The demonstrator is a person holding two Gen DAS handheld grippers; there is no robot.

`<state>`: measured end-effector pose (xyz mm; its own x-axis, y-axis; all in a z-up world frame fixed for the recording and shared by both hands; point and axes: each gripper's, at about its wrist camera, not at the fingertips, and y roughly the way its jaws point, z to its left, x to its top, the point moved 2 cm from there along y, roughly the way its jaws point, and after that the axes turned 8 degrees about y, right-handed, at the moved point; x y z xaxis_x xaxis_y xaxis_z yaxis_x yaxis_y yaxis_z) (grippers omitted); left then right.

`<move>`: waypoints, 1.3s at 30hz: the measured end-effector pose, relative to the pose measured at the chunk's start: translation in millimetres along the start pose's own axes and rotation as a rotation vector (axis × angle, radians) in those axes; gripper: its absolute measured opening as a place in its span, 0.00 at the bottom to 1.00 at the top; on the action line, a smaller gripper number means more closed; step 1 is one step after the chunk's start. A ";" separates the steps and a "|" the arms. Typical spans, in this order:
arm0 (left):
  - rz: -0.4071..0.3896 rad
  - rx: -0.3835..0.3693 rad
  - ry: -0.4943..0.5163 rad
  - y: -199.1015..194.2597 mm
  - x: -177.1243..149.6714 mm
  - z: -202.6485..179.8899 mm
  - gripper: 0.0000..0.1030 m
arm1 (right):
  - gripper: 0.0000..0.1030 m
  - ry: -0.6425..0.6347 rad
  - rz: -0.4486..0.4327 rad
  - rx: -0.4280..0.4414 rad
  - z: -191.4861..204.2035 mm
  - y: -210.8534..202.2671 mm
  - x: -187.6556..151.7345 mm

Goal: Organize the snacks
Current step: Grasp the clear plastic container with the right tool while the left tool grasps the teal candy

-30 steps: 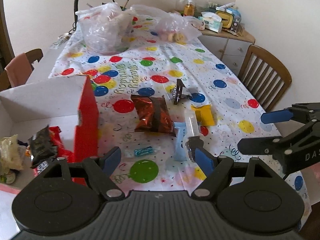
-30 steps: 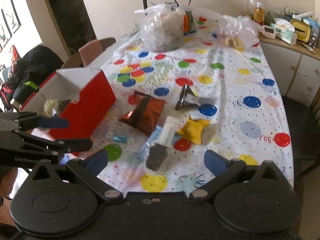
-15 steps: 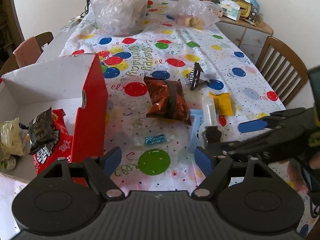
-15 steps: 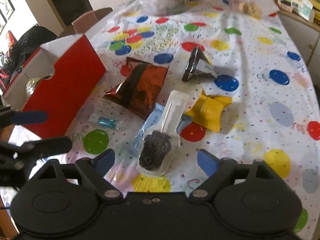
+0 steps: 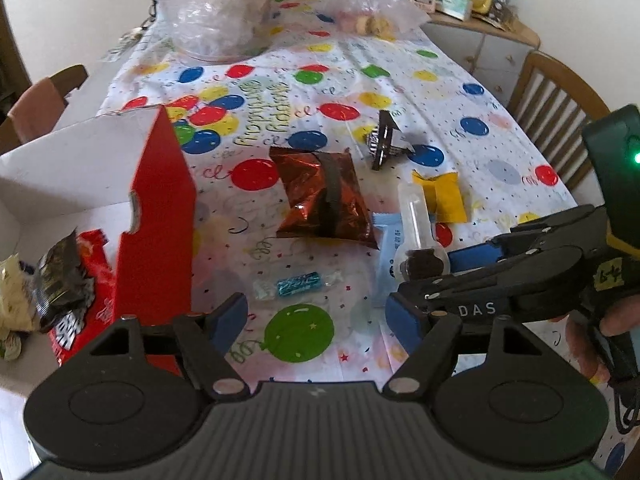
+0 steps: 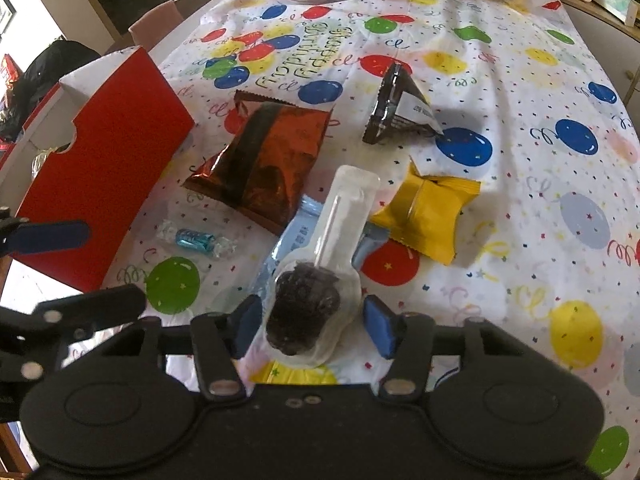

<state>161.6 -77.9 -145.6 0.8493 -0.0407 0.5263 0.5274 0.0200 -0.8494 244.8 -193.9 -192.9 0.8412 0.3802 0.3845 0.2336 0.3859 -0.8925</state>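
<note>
The right hand-held gripper (image 6: 310,326) is lowered over a clear-wrapped chocolate lollipop (image 6: 320,272) near the bench's near edge. Its jaws are closing, with the dark round head of the lollipop between them; a narrow gap shows on each side, so the blue pads (image 6: 378,326) do not yet press on the wrapper. The lollipop lies flat with its long axis running from the near edge toward the far edge: head nearest the hand-held gripper, stick end pointing away, tilted slightly right. It rests on a pale blue packet (image 6: 296,232), which lies flat beneath it.

The left hand-held gripper (image 5: 316,316) hangs released above the bench (image 5: 500,128), nothing between its jaws, which are narrowing slowly. Just beyond it lies a small blue-wrapped candy (image 5: 298,283), its long axis running left to right.

Remaining snacks on the balloon-print tablecloth (image 6: 520,80):
- Brown foil bag (image 6: 264,156), flat, left of the lollipop's stick end, long axis diagonal.
- Yellow packet (image 6: 426,214), flat, just right of the lollipop.
- Dark triangular packet (image 6: 394,108), standing on edge, farther back.

A red cardboard box (image 5: 160,216) stands open at the bench's left edge and holds several wrapped snacks (image 5: 60,280). Clear plastic bags (image 5: 224,12) sit at the far edge.
</note>
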 end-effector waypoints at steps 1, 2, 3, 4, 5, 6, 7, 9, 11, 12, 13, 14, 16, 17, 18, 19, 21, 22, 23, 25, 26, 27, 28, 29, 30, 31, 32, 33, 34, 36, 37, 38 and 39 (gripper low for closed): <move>0.012 -0.006 0.007 3.9 1.8 0.2 0.74 | 0.47 0.003 0.001 0.002 -0.8 0.0 0.5; 0.024 -0.006 0.019 8.1 3.8 0.4 0.74 | 0.46 0.005 0.002 0.008 -1.3 -0.5 0.9; 0.034 -0.006 0.032 11.8 6.0 0.4 0.73 | 0.45 0.006 0.003 0.013 -2.0 -0.9 1.0; 0.047 -0.010 0.047 16.2 8.5 0.5 0.71 | 0.45 0.006 0.004 0.018 -3.0 -1.4 0.7; 0.062 -0.015 0.060 21.1 11.0 1.3 0.70 | 0.45 0.006 0.004 0.022 -3.9 -1.6 0.5; 0.075 -0.019 0.071 25.7 13.2 2.0 0.68 | 0.45 0.007 0.004 0.025 -4.9 -1.9 0.2; 0.089 -0.020 0.083 30.9 15.3 3.0 0.67 | 0.44 0.007 0.002 0.029 -6.3 -2.5 -0.3; 0.113 -0.005 0.104 41.0 18.8 4.9 0.56 | 0.44 0.007 0.002 0.035 -8.9 -3.4 -1.2; 0.134 -0.002 0.128 50.3 21.9 6.7 0.51 | 0.41 0.012 0.002 0.052 -12.1 -5.6 -2.0; 0.141 -0.005 0.142 53.5 23.0 6.8 0.50 | 0.40 0.017 0.002 0.060 -13.3 -7.0 -2.2; 0.149 -0.018 0.165 57.1 23.9 5.9 0.50 | 0.38 0.020 0.001 0.068 -14.4 -8.6 -2.4; 0.155 -0.030 0.187 59.2 24.5 4.9 0.50 | 0.34 0.024 0.000 0.076 -15.4 -10.1 -2.3; 0.168 -0.035 0.227 64.8 25.8 3.1 0.50 | 0.31 0.029 0.001 0.090 -16.8 -11.8 -1.7; 0.182 -0.043 0.240 68.5 26.3 2.4 0.50 | 0.30 0.027 0.003 0.096 -17.0 -11.8 -1.4; 0.191 -0.046 0.248 71.2 26.6 1.7 0.47 | 0.30 0.027 0.004 0.097 -17.4 -11.5 -1.2; 0.199 -0.046 0.255 73.8 26.7 1.3 0.47 | 0.30 0.031 0.004 0.100 -18.0 -11.6 -1.1; 0.205 -0.052 0.264 76.9 26.8 0.6 0.46 | 0.33 0.031 0.004 0.100 -18.1 -11.7 -1.1; 0.205 -0.062 0.266 77.7 27.2 0.5 0.45 | 0.37 0.026 0.004 0.095 -17.3 -11.6 -1.5; 0.204 -0.066 0.265 78.0 27.6 0.6 0.45 | 0.38 0.020 0.004 0.095 -16.4 -11.7 -2.1; 0.204 -0.079 0.261 78.3 28.0 0.2 0.39 | 0.41 0.017 0.007 0.096 -14.4 -11.0 -2.5; 0.204 -0.086 0.259 78.2 28.0 -0.4 0.36 | 0.45 0.014 0.008 0.095 -12.8 -10.3 -2.6; 0.204 -0.090 0.259 77.9 27.6 -1.4 0.32 | 0.47 0.012 0.007 0.094 -11.1 -9.6 -2.6; 0.201 -0.089 0.255 77.2 26.6 -2.1 0.29 | 0.50 0.011 0.007 0.091 -9.6 -8.7 -2.5; 0.199 -0.088 0.246 76.8 26.2 -2.0 0.28 | 0.54 0.012 0.008 0.088 -7.7 -7.6 -2.5; 0.198 -0.088 0.235 76.4 25.9 -1.7 0.25 | 0.57 0.012 0.009 0.084 -5.9 -6.7 -2.7; 0.196 -0.087 0.224 75.9 25.4 -1.7 0.22 | 0.62 0.010 0.005 0.077 -3.6 -5.4 -3.0; 0.194 -0.082 0.213 75.7 25.3 -1.8 0.20 | 0.63 0.005 0.002 0.064 -1.4 -4.3 -3.7; 0.193 -0.079 0.206 75.5 25.4 -1.8 0.18 | 0.63 -0.004 0.004 0.050 1.5 -2.7 -4.6; 0.191 -0.076 0.200 75.5 25.4 -2.1 0.17 | 0.63 -0.013 0.005 0.042 3.7 -1.5 -5.6; 0.188 -0.067 0.192 75.6 25.4 -2.3 0.13 | 0.61 -0.023 0.005 0.016 7.1 0.9 -7.5; 0.187 -0.066 0.182 75.7 25.5 -1.7 0.12 | 0.57 -0.031 0.000 0.001 8.8 1.2 -8.5; 0.187 -0.066 0.173 75.8 25.8 -0.9 0.12 | 0.54 -0.035 -0.004 -0.006 9.8 1.0 -9.2; 0.185 -0.063 0.165 75.6 25.7 -0.3 0.12 | 0.52 -0.035 -0.005 -0.011 10.1 0.9 -9.7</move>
<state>223.3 -77.7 -196.3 0.9132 -0.2045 0.3526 0.3563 -0.0195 -0.9342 231.9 -188.7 -195.0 0.8223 0.4079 0.3969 0.2433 0.3785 -0.8930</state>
